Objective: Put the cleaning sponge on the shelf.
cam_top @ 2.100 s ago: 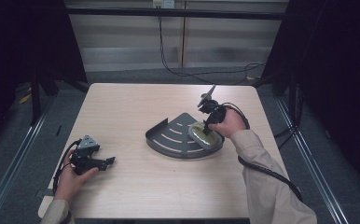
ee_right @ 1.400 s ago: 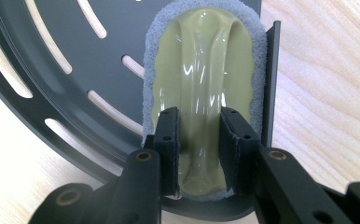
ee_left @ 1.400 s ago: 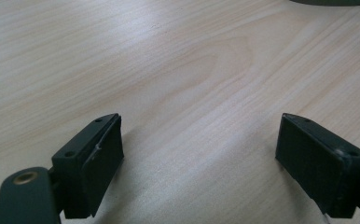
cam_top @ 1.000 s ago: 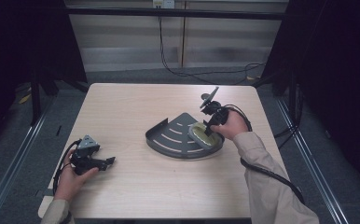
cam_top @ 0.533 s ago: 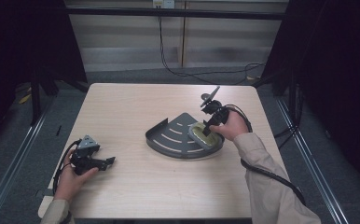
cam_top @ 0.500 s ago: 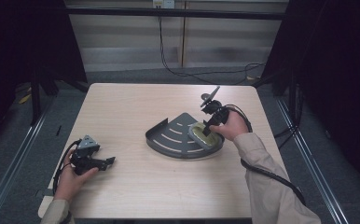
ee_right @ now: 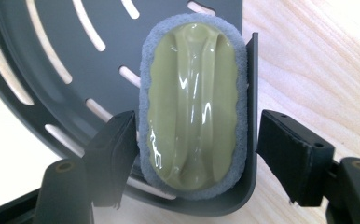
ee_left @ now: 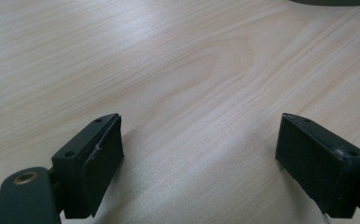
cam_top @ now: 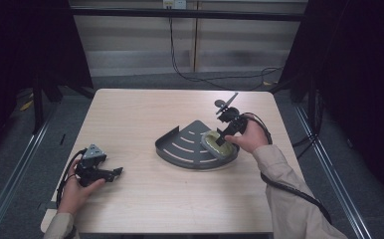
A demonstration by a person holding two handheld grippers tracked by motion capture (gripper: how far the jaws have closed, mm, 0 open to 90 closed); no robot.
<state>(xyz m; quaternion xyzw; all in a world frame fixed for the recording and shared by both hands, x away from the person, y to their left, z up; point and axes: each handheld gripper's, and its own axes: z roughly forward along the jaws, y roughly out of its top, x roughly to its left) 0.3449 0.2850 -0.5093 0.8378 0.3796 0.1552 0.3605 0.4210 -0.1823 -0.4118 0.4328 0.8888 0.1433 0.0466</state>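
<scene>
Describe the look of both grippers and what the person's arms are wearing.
Both the left gripper and the right gripper are black with flat rectangular jaws. The left carries a grey three-cornered plate. A black cable trails from the right gripper. Beige sleeves cover the arms.

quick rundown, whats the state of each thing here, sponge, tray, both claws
sponge: lying flat in the tray against its raised rim, green side up
tray: flat on the table, slotted, sponge inside
right claw: open, jaws either side of the sponge
left claw: open, holding nothing, low over bare table
</scene>
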